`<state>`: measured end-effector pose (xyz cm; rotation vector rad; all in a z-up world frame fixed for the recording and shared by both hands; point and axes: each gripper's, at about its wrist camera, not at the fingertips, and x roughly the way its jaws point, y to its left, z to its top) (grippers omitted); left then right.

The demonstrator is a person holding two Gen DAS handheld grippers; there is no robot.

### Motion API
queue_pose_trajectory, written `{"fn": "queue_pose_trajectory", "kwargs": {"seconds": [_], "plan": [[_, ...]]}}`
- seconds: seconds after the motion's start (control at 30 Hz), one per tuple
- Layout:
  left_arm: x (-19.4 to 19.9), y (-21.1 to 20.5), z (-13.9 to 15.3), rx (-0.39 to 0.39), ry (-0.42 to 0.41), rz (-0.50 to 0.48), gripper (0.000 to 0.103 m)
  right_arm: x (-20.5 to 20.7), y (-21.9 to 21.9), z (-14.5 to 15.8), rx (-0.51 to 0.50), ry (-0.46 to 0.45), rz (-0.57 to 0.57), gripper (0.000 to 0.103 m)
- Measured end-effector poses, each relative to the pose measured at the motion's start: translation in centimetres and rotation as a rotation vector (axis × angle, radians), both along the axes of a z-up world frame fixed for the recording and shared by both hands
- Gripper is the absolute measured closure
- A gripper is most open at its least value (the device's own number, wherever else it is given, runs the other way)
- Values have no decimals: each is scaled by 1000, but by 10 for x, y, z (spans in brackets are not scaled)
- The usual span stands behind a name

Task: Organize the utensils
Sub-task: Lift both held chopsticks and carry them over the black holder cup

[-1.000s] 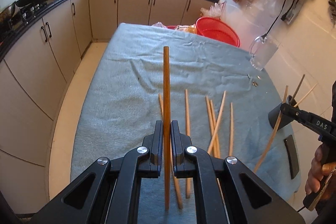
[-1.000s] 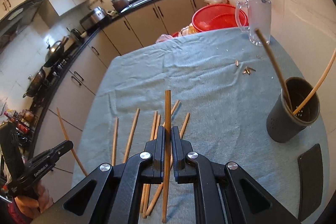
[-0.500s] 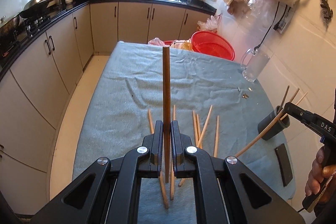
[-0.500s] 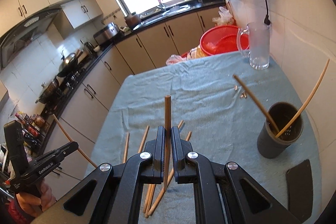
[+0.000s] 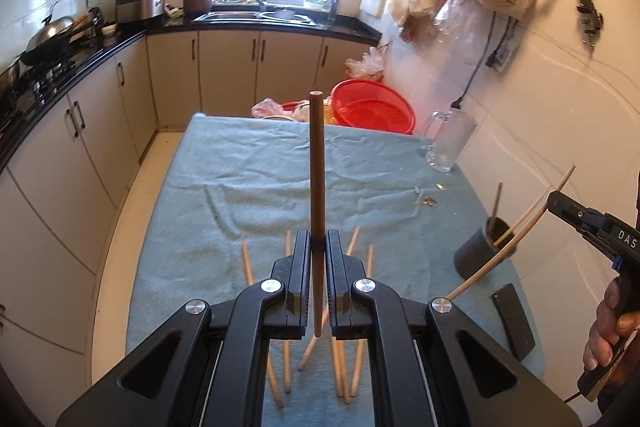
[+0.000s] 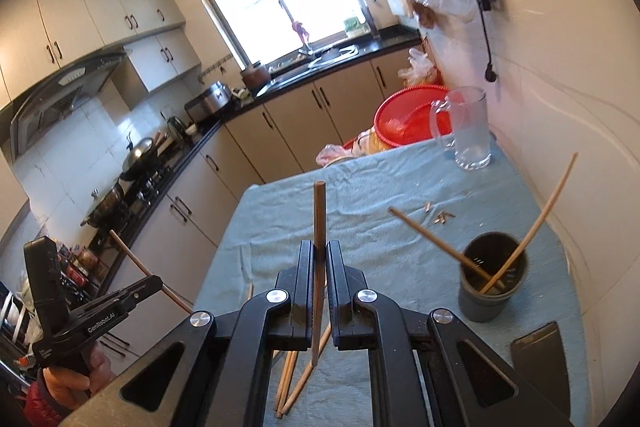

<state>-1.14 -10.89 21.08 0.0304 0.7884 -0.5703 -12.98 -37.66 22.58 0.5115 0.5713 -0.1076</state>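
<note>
While each black gripper point(image 5: 318, 247) point(image 6: 318, 255) pinches a slim round wooden chopstick point(image 5: 316, 187) point(image 6: 319, 227), others litter wrinkled cloth point(image 5: 240, 187).

A home kitchen: cream cabinets under a black countertop point(image 5: 256, 27), a steel sink point(image 5: 256, 15) below the top-centre window, a wok on the stove point(image 5: 48, 39) at left.

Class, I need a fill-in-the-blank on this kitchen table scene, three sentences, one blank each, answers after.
1. Each gripper, left and right, is shut on one ____.
2. The dark cup already holds ____ chopsticks.
3. The table is covered by a ____ cloth.

Missing words: chopstick; two; blue
</note>
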Motion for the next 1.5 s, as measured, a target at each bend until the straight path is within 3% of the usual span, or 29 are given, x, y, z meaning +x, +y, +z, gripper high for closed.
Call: {"fn": "queue_pose_trajectory", "kwargs": {"seconds": [0.97,1.5], "plan": [[-43,-126,61,11,-121,-246,96,-97,-89,42,32,-134,-218,97],[-66,-193,108,-65,-154,-381,96,-118,-141,67,-11,-183,-301,97]]}}
